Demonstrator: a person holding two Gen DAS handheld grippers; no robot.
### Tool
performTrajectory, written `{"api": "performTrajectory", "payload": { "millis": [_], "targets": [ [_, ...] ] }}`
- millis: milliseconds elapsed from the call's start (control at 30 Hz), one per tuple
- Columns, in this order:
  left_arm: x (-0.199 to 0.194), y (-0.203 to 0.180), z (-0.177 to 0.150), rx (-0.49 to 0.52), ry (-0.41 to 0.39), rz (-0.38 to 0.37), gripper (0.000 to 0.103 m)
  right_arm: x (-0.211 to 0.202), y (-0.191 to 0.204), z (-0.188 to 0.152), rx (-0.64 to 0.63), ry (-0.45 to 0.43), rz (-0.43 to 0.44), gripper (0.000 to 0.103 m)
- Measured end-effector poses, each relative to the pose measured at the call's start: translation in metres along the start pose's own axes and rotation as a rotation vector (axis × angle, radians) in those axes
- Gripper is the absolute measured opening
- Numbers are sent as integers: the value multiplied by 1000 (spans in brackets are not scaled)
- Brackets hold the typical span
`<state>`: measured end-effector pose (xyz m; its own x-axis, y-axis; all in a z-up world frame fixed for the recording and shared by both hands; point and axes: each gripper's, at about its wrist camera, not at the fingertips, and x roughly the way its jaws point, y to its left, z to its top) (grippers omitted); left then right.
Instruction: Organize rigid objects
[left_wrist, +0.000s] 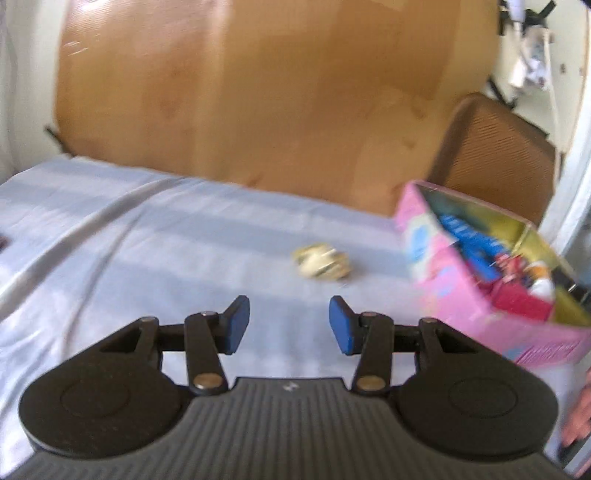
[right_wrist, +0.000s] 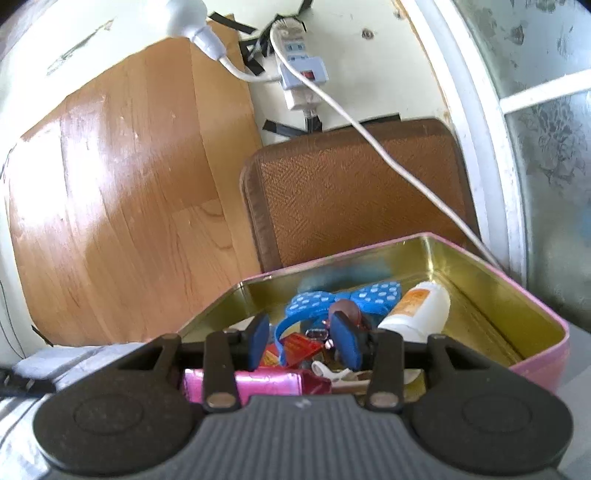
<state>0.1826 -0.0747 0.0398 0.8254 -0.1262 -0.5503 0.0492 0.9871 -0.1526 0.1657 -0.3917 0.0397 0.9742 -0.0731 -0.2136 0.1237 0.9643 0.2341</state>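
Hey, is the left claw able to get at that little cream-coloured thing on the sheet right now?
Probably yes. The left claw is open and empty, and only bare sheet lies between it and the cream object. The pink tin sits off to one side.

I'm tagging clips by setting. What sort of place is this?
Probably a room in a home, likely a bedroom: a pale sheet spread over a bed-like surface, a pink tin of odds and ends, and a power strip hanging on a worn wall.

Sunlit wooden board (left_wrist: 258, 92), brown cushion (right_wrist: 351, 192), window (right_wrist: 546, 110)
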Motion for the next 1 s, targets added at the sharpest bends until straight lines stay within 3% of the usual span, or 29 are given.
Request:
{"api": "performTrajectory", "payload": {
  "millis": [100, 267, 400, 533, 667, 1000],
  "targets": [
    [-6, 22, -11, 22, 13, 45, 49, -11, 11, -2, -23, -7, -2, 39],
    [-1, 51, -16, 39, 34, 127, 49, -46, 54, -2, -80, -13, 140, 39],
    [2, 78, -19, 10, 50, 168, 49, -56, 107, -13, -178, 62, 294, 40],
    [2, 92, -24, 50, 13, 217, 51, -42, 153, -33, -257, 165, 368, 40],
    [-1, 97, -29, 55, -20, 193, 52, -8, 188, -54, -327, 279, 347, 43],
    [-3, 104, -29, 1, -40, 131, 52, 121, 231, -67, -401, 450, 143, 59]
  ]
}}
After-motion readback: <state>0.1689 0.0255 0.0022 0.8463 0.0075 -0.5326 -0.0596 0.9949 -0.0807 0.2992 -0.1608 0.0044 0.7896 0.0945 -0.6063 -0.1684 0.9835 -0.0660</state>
